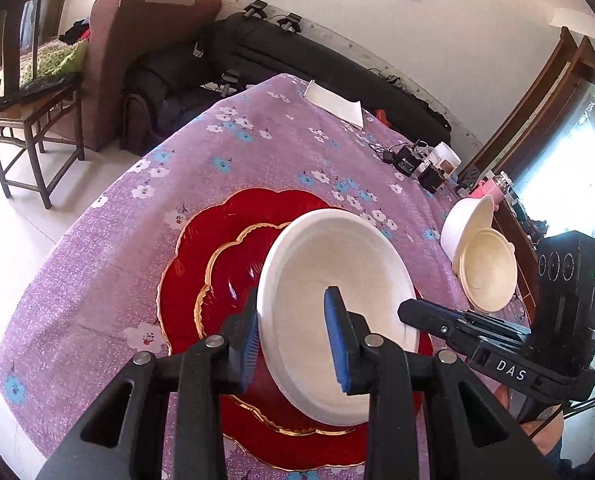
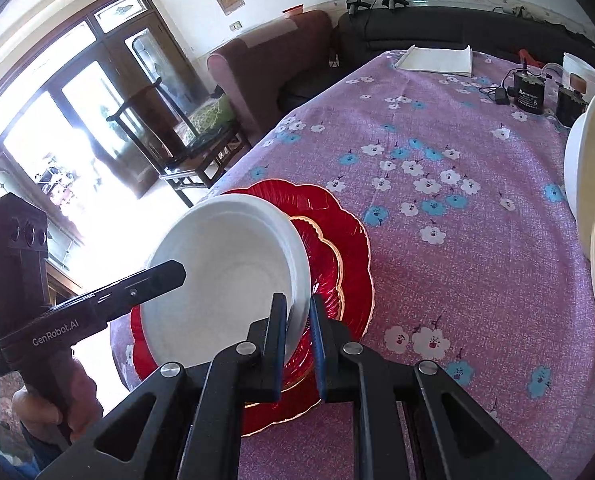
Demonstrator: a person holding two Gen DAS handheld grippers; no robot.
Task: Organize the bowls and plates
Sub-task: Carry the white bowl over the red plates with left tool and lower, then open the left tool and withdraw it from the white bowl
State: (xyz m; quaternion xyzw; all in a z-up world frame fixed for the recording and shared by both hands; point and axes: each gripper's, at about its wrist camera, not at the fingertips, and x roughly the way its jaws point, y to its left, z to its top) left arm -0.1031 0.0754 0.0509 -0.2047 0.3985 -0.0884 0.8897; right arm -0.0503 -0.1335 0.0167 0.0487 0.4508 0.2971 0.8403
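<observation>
Left claw [image 1: 293, 344] straddles the near rim of a white bowl [image 1: 337, 300]: one blue ribbed pad [image 1: 337, 344] inside the bowl, the other outside against the wall, jaws part-spread, and whether the pads actually press the rim cannot be told from its own view. Right claw [image 2: 299, 340] pinches the opposite rim of the same bowl, jaws nearly together with the thin wall between them. Bowl is matte, foam-like, round, with a rolled lip and a smooth pale inside; it sits tilted, held just above two stacked red plates [image 1: 217, 264]. Plates are glossy, translucent red, scalloped like flower petals, ribbed radially, each edged in gold; the smaller lies centred on the larger, both directly beneath the claws. Counter [image 1: 97, 260] wears a coarse-woven mauve cloth printed with white and blue blossoms. To the right of the left claw, well apart, two more bowls [image 1: 477, 256] lean on their sides, a white one behind a cream one with a faintly ridged inside; they nest partly. Beyond both claws at the far edge of the counter lies a flat folded white cloth [image 1: 333, 104], and to the far right a cluster of small black boxes with cables [image 1: 409, 164]. A hand [image 2: 53, 408] grips the left tool's handle in the right view
</observation>
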